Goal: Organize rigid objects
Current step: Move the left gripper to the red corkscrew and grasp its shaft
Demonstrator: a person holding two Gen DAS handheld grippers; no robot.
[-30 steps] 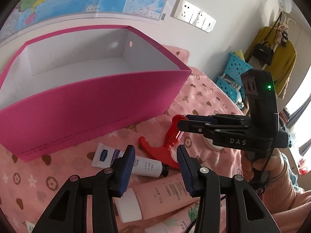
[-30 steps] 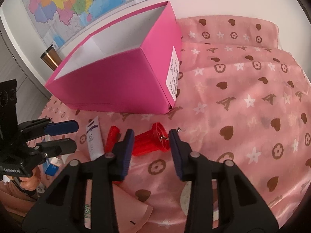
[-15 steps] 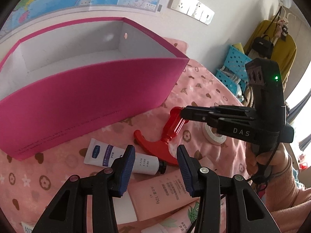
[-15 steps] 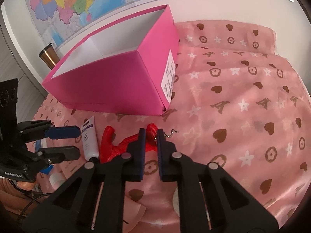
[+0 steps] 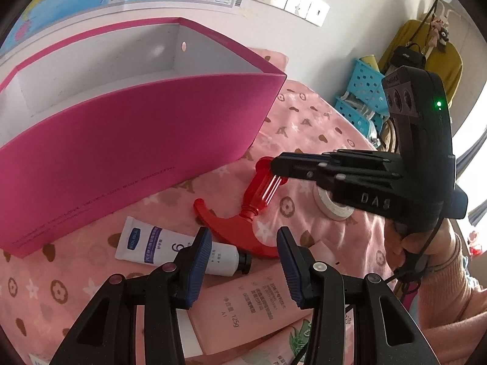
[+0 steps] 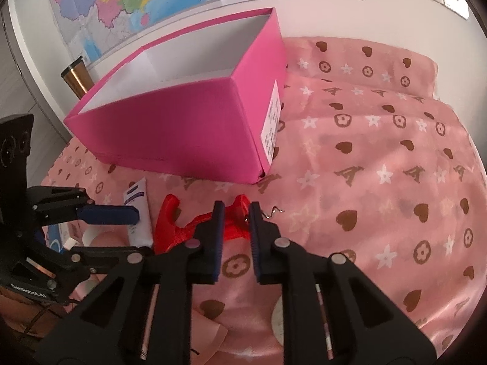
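A red plastic corkscrew [image 6: 170,222] with a metal spiral [image 6: 274,211] lies on the pink patterned cloth in front of the open pink box [image 6: 182,133]. My right gripper [image 6: 236,213] is shut on its ribbed barrel, the pads pressing both sides. In the left wrist view the same corkscrew [image 5: 261,191] shows with the right gripper [image 5: 275,165] clamped on its top end. My left gripper [image 5: 243,243] hovers open, nothing between its pads, just above a white cream tube [image 5: 179,251] and the corkscrew's curved wing. The pink box [image 5: 137,152] shows only bare white walls inside.
A pink tube [image 5: 249,298] lies under the left gripper, with more tubes at the bottom edge. A white tape roll [image 5: 331,210] sits behind the right gripper. Blue baskets [image 5: 362,103] stand at the far right, and a metal tumbler [image 6: 76,76] stands beyond the box's left corner.
The right gripper's jaws closed from wide apart onto the red corkscrew's barrel. The left gripper stayed open and hardly moved.
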